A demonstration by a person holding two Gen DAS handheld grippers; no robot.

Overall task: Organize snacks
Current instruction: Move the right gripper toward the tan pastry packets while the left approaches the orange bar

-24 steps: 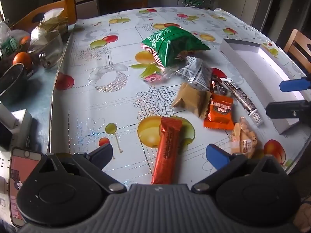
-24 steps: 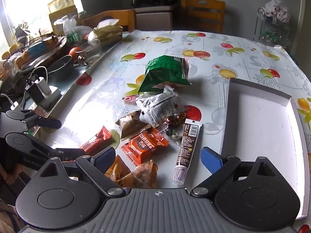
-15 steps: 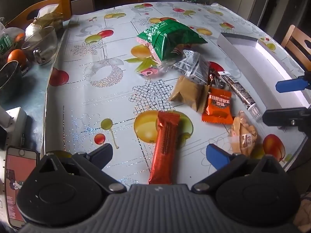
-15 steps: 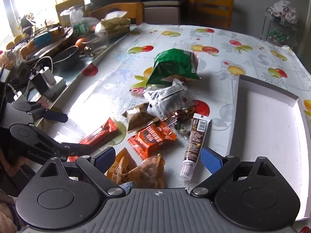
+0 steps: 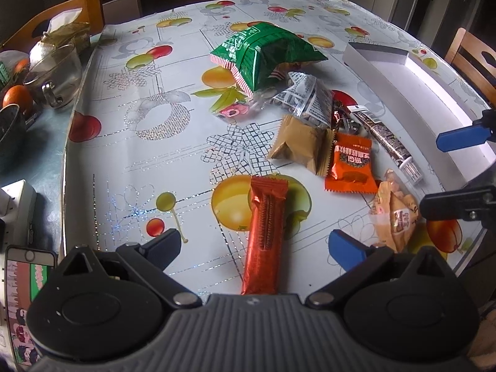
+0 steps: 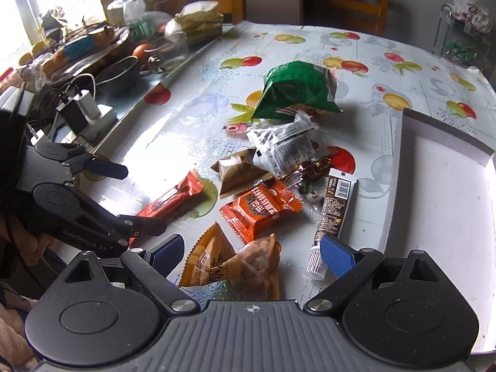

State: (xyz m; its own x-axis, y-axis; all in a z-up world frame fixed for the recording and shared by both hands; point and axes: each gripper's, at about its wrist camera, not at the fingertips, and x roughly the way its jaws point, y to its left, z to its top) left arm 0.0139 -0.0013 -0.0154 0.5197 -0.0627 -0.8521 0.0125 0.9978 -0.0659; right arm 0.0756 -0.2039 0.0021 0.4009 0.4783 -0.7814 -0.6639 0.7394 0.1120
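snacks lie loose on the tabletop [image 5: 130, 155]. left claw [image 5: 254, 246], spread, straddles the red bar [image 5: 265, 235]: lower squarely, pinch mid-length. right claw [image 6: 252, 255] spread, empty.

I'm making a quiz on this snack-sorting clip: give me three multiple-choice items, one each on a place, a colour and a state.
1. Where does the long red foil snack bar lie?
A. between the left gripper's fingers
B. inside the white tray
C. on the chair

2. What colour is the large crinkled snack bag farthest from the grippers?
A. blue
B. green
C. purple

3. What does the white cardboard tray hold?
A. two snacks
B. every snack
C. nothing visible

Answers: 1 A, the bar runs up between the open fingers; 2 B, it is plainly green; 3 C, its floor shows bare white.
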